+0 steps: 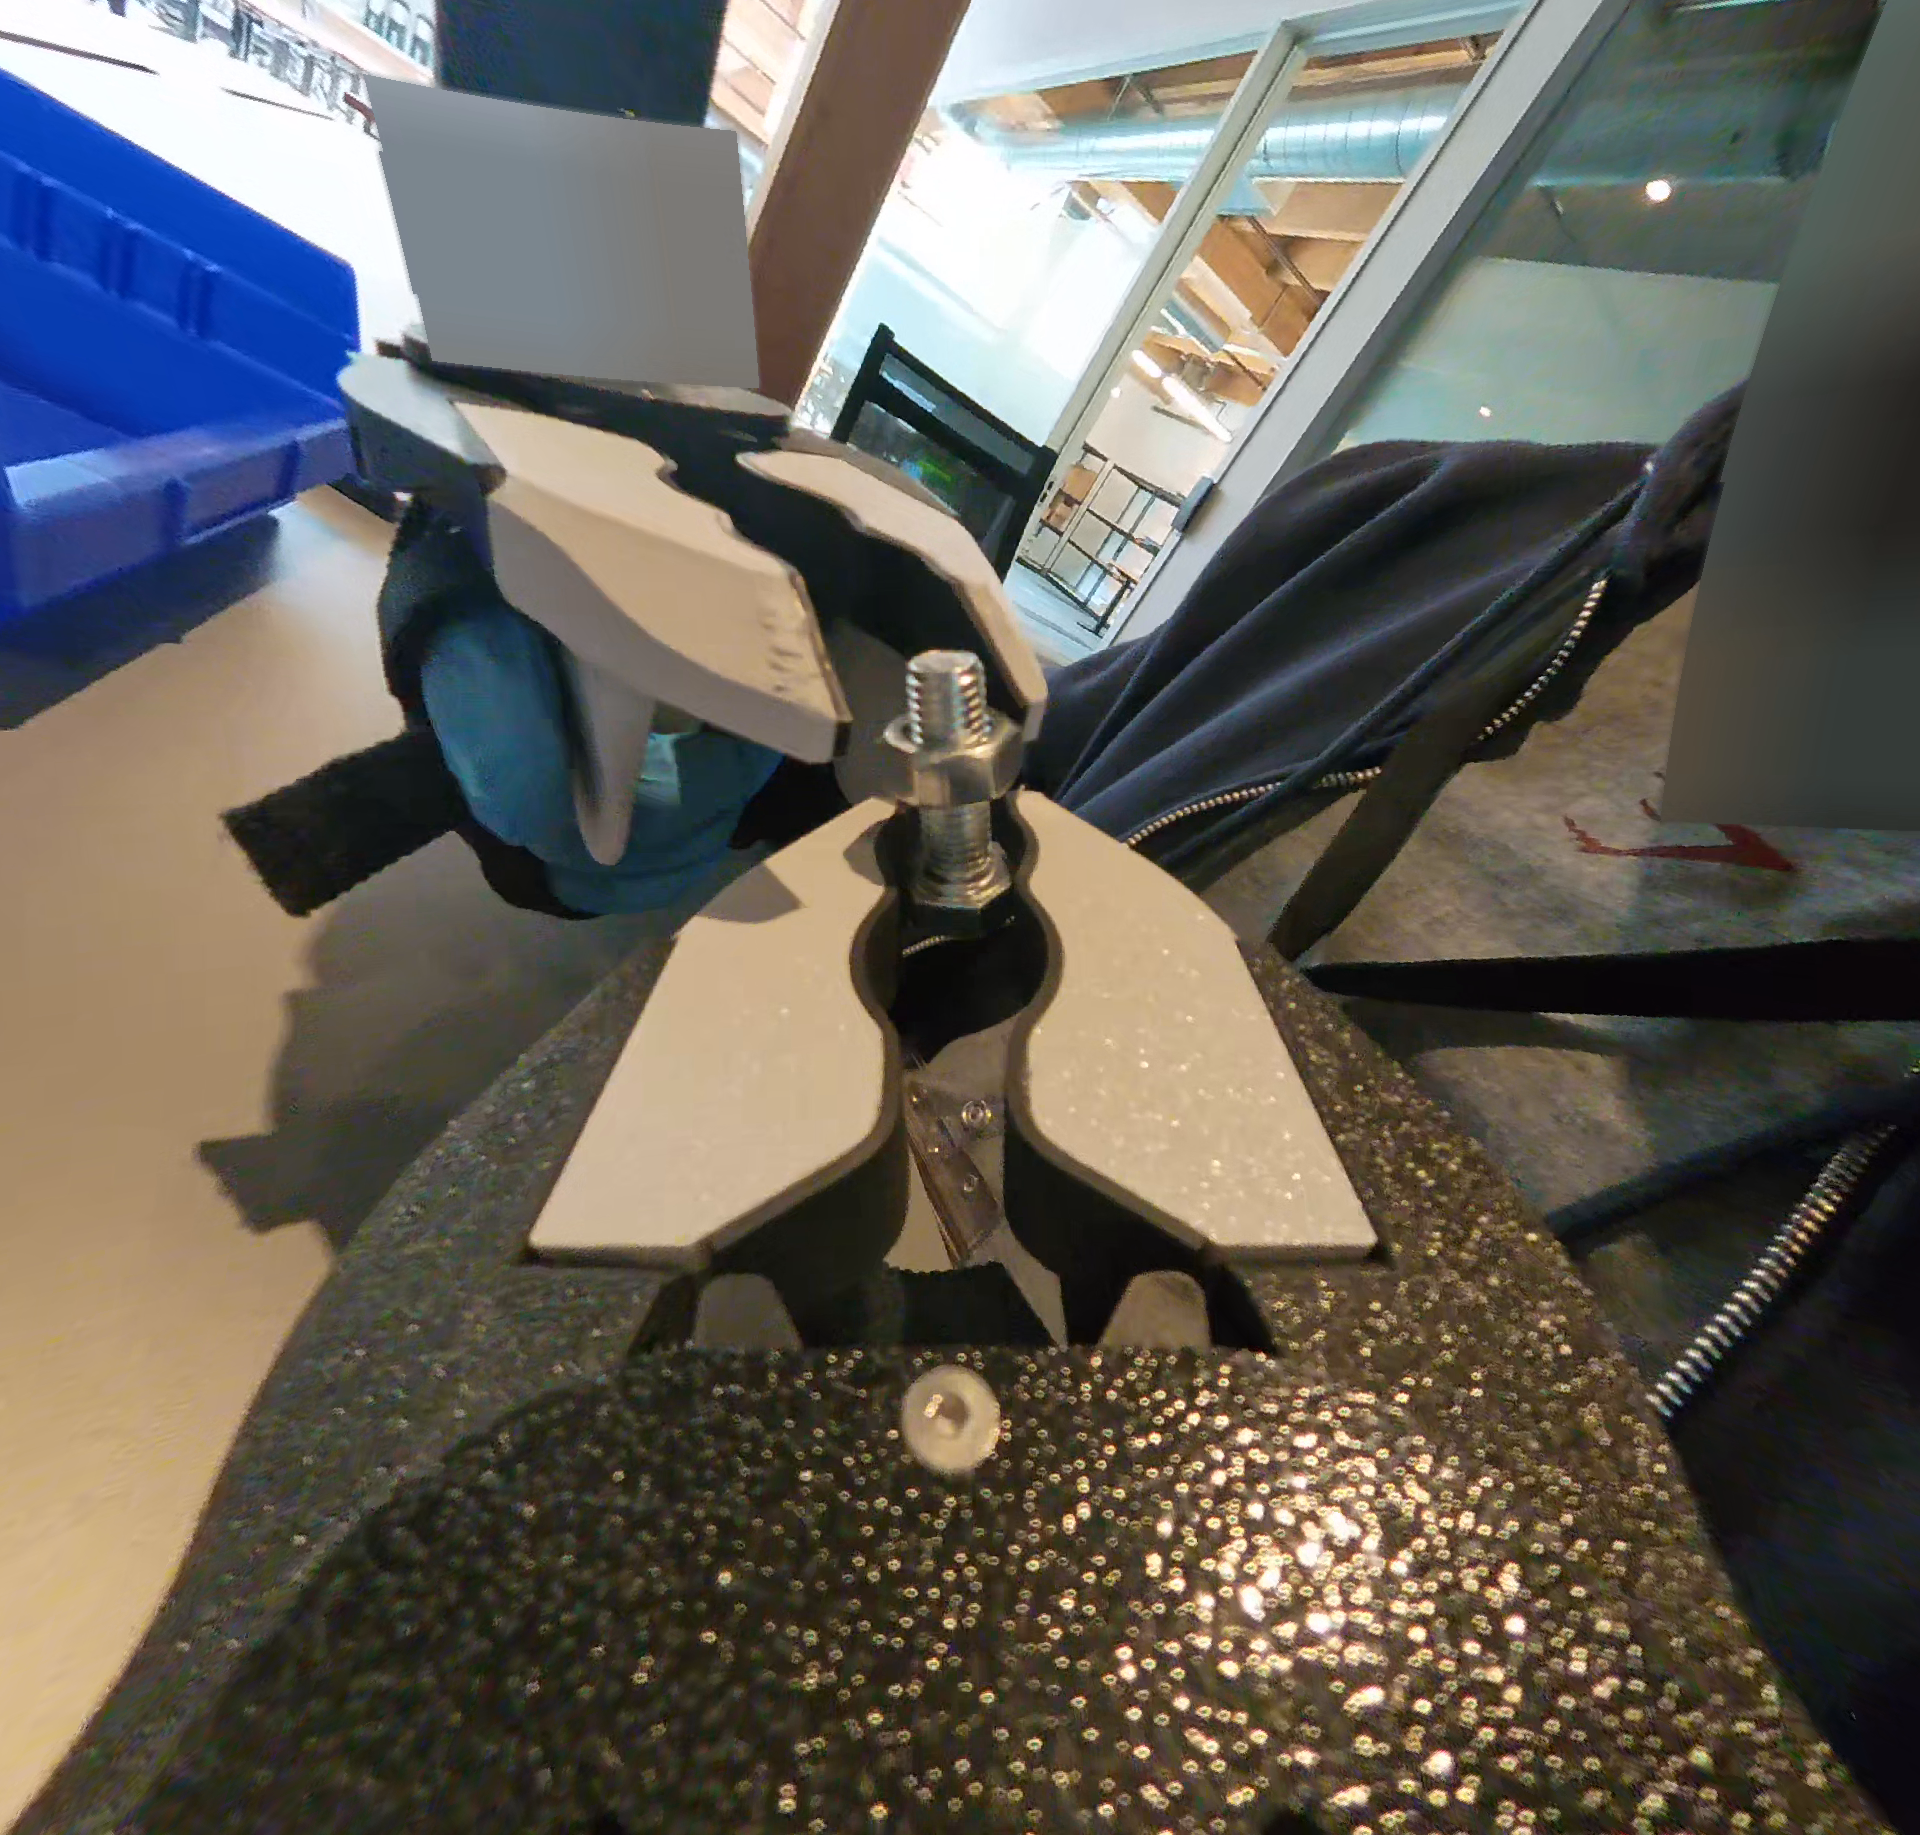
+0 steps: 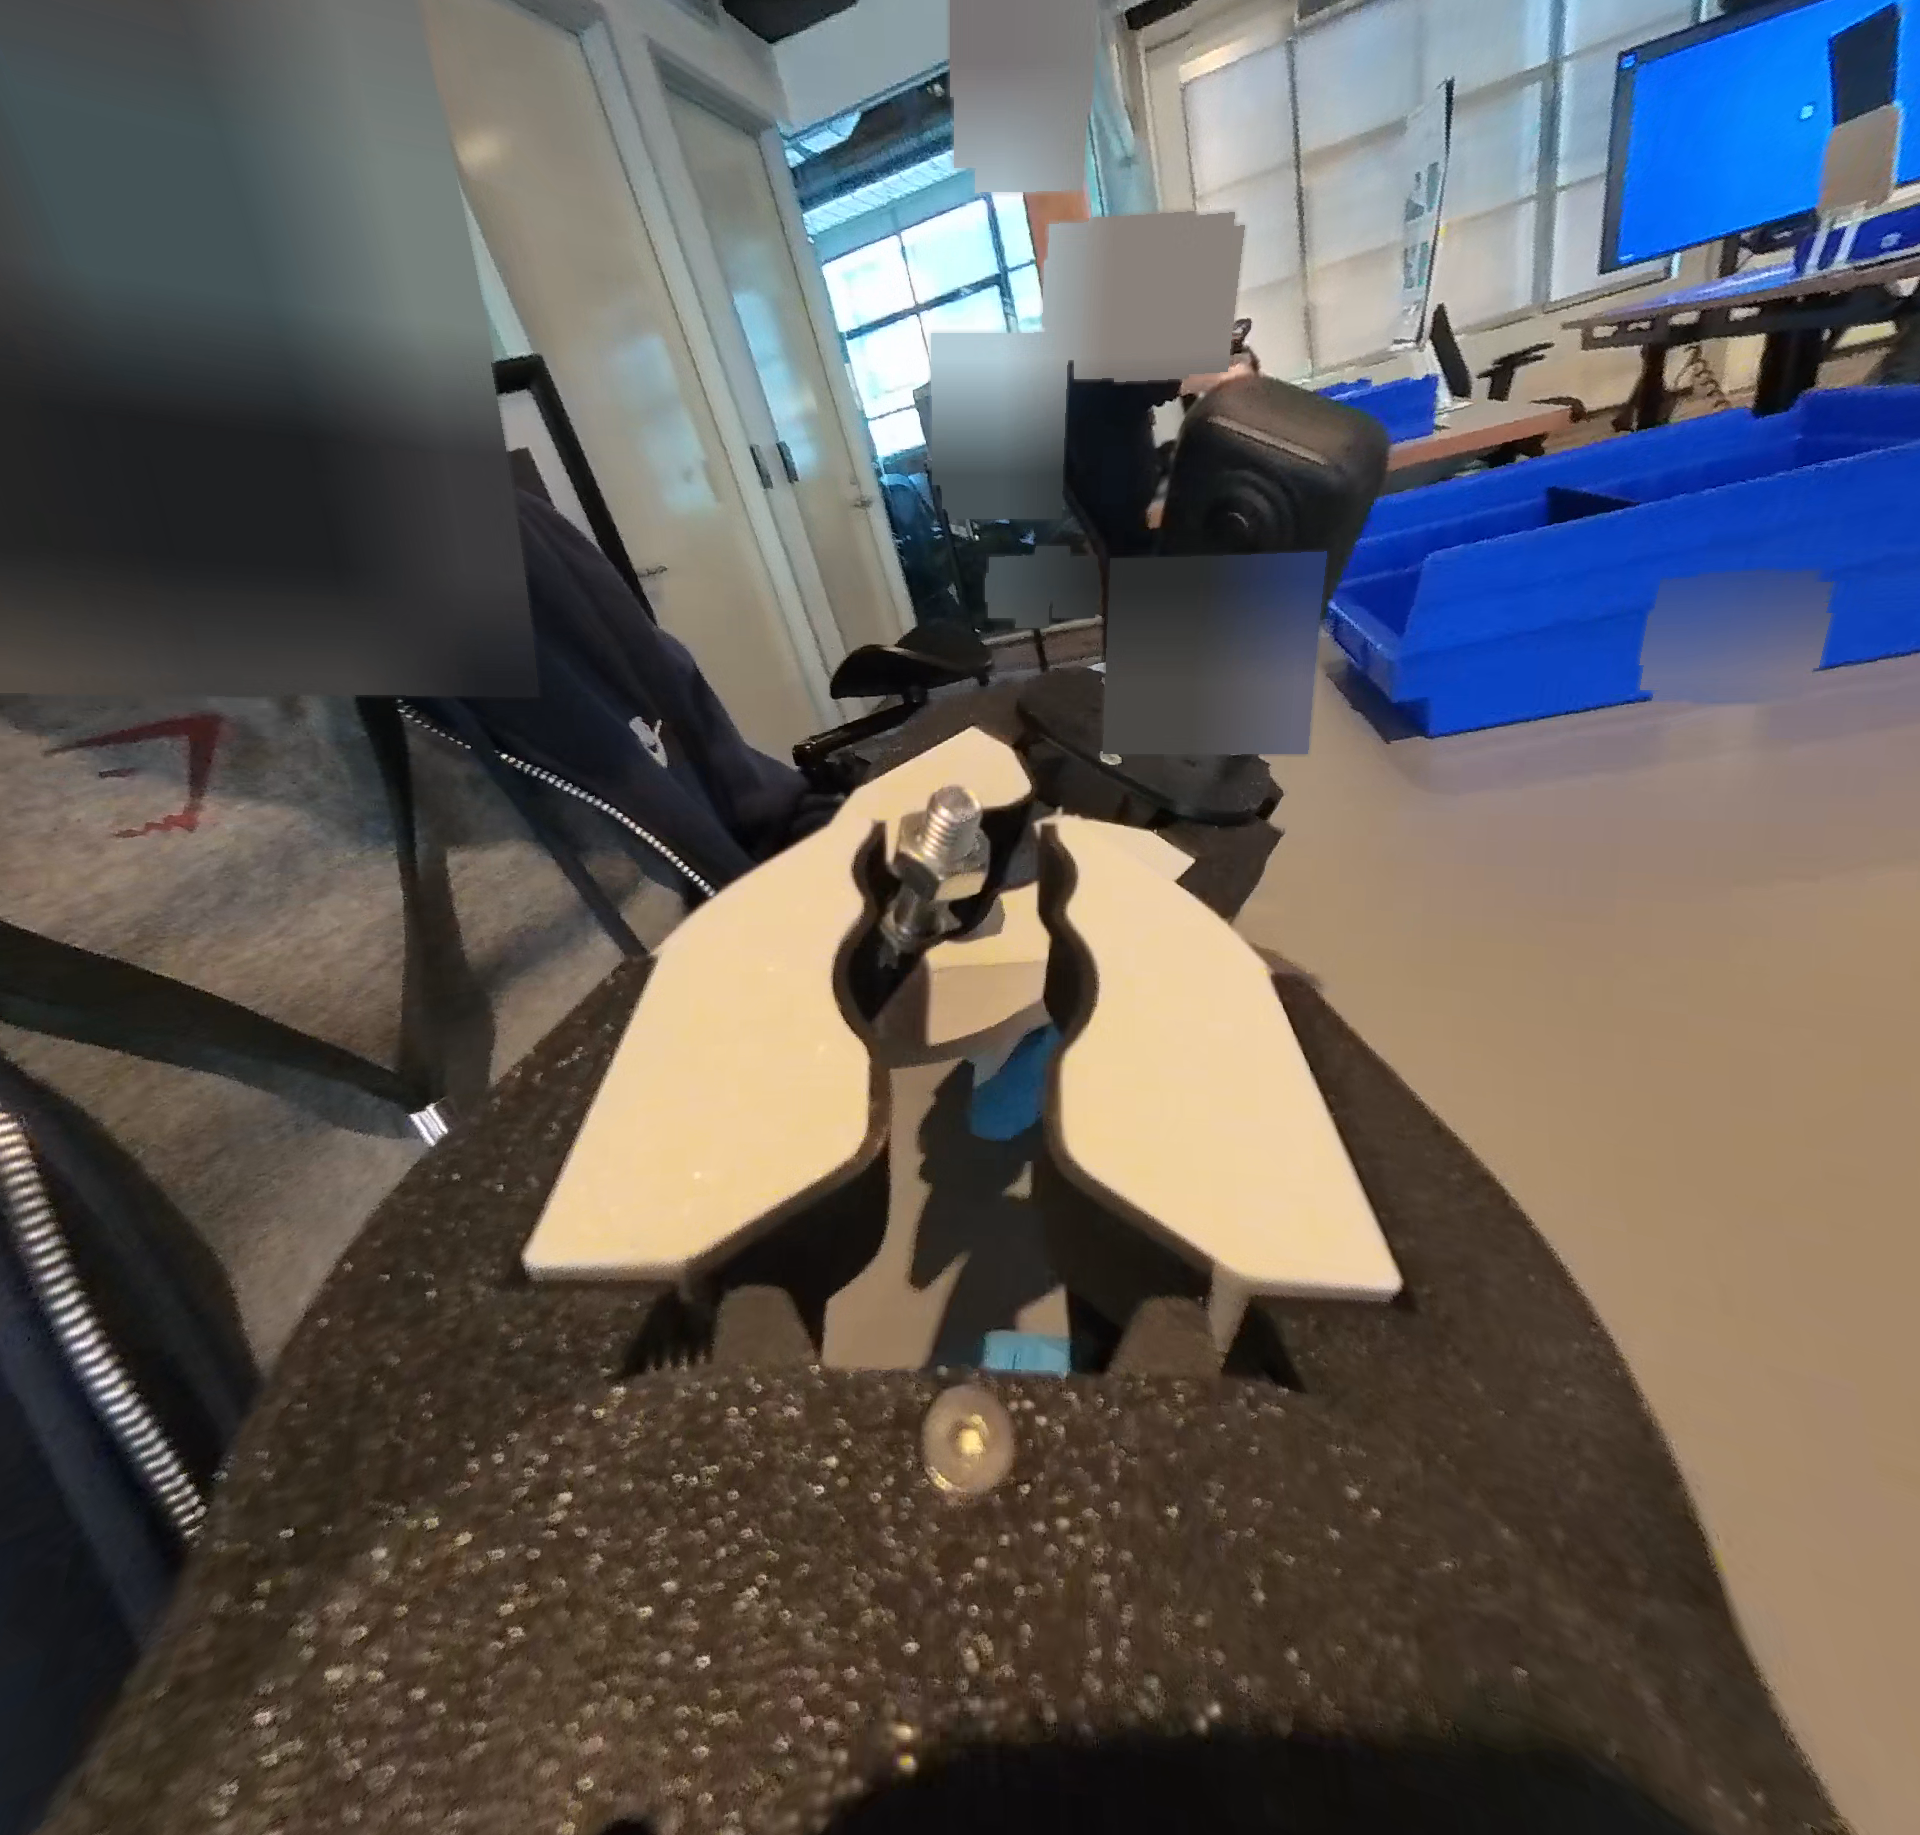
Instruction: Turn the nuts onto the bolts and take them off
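Two tools met above the table: the left tool clenched the bolt low on its shank, the right tool clamped the nut partway down. Judging by the tilt, cross-threading or a slipped grip seemed the risk

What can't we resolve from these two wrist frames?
- Bolt head: left wrist view, hidden between the left gripper fingers.
- Right gripper contact on the nut: right wrist view, blocked by its own fingers.
- Blue bin contents: left wrist view, wall hides them and the frame edge cuts it.
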`<move>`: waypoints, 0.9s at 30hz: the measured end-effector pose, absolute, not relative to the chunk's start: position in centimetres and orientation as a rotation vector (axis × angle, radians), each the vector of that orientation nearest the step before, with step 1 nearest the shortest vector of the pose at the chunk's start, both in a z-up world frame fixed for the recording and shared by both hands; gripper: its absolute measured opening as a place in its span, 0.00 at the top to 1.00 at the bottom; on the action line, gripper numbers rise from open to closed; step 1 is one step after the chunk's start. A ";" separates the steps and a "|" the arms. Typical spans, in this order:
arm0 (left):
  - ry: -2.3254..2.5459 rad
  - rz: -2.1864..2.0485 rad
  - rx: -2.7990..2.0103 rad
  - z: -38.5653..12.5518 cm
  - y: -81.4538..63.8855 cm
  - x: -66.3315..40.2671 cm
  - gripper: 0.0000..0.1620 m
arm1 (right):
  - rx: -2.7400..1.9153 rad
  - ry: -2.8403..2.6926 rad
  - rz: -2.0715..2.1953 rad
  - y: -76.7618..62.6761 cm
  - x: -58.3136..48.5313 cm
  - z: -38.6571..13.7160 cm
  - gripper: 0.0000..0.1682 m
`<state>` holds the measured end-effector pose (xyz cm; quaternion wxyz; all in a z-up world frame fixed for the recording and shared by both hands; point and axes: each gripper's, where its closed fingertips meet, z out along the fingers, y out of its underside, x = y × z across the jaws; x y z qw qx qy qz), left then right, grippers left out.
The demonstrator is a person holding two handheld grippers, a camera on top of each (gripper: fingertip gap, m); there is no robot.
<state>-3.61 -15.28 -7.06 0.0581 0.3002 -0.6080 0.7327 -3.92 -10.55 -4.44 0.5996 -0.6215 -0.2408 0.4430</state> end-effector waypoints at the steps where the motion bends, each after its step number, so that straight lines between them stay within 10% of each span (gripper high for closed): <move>1: -1.842 2.218 0.907 -7.1 -15.3 -3.6 0.91 | -1.433 -0.556 1.045 -10.6 -4.0 -4.4 0.85; 17: -2.577 2.077 1.667 -10.5 -9.8 1.9 0.90 | -1.557 -0.297 0.460 -7.2 -0.8 -6.2 0.91; 20: -2.503 2.159 1.573 -9.7 -10.2 1.4 0.90 | -1.534 -0.304 0.461 -7.5 -0.3 -5.9 0.76; 27: -2.046 2.287 1.137 -7.0 -12.6 -1.3 0.91 | -1.442 -0.477 0.847 -9.7 -1.6 -4.0 0.79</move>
